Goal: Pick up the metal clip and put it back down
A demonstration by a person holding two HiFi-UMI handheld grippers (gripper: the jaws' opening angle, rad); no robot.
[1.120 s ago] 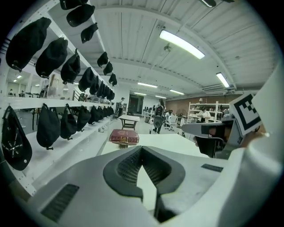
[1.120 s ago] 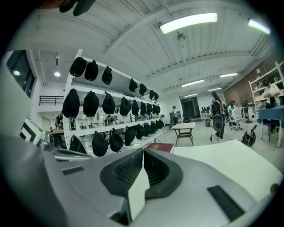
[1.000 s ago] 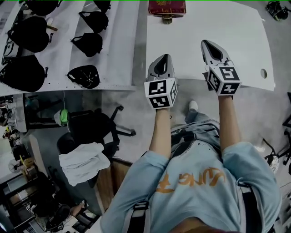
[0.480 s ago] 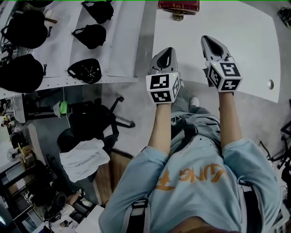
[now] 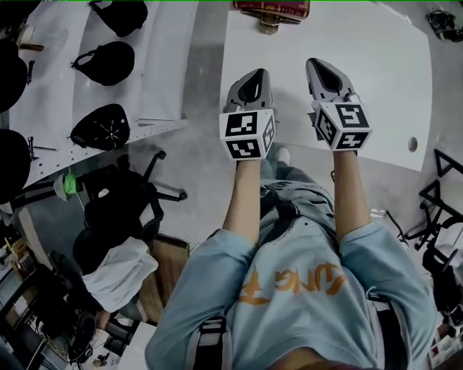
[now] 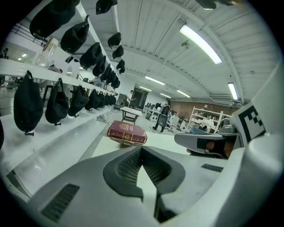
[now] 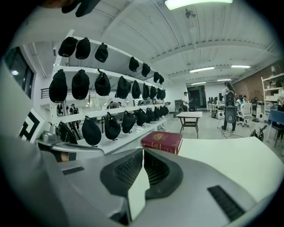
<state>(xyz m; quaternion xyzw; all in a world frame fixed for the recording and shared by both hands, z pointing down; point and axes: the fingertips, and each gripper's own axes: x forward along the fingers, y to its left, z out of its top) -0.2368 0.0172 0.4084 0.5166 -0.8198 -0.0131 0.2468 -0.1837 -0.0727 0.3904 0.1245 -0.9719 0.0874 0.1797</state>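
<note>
A dark red book [image 5: 271,7] lies at the far edge of the white table [image 5: 376,65]. A small brass-coloured metal clip [image 5: 268,27] sticks out from under its near side. My left gripper [image 5: 256,73] hovers over the table's near left corner, shut with nothing in it. My right gripper [image 5: 312,63] is beside it, further over the table, also shut and empty. Both point toward the book, well short of it. The book [image 6: 127,132] shows ahead of the left gripper [image 6: 141,149], and the same book [image 7: 162,141] ahead of the right gripper [image 7: 143,151].
White shelves [image 5: 155,65] with several black caps [image 5: 108,62] stand left of the table across a narrow gap. An office chair [image 5: 119,209] and a white cloth [image 5: 119,273] are on the floor at the left. The table has a cable hole [image 5: 412,143] at its right.
The head view has shifted, so shelves and table sit differently in frame. Both grippers sit slightly higher in frame. Both stay shut and empty.
</note>
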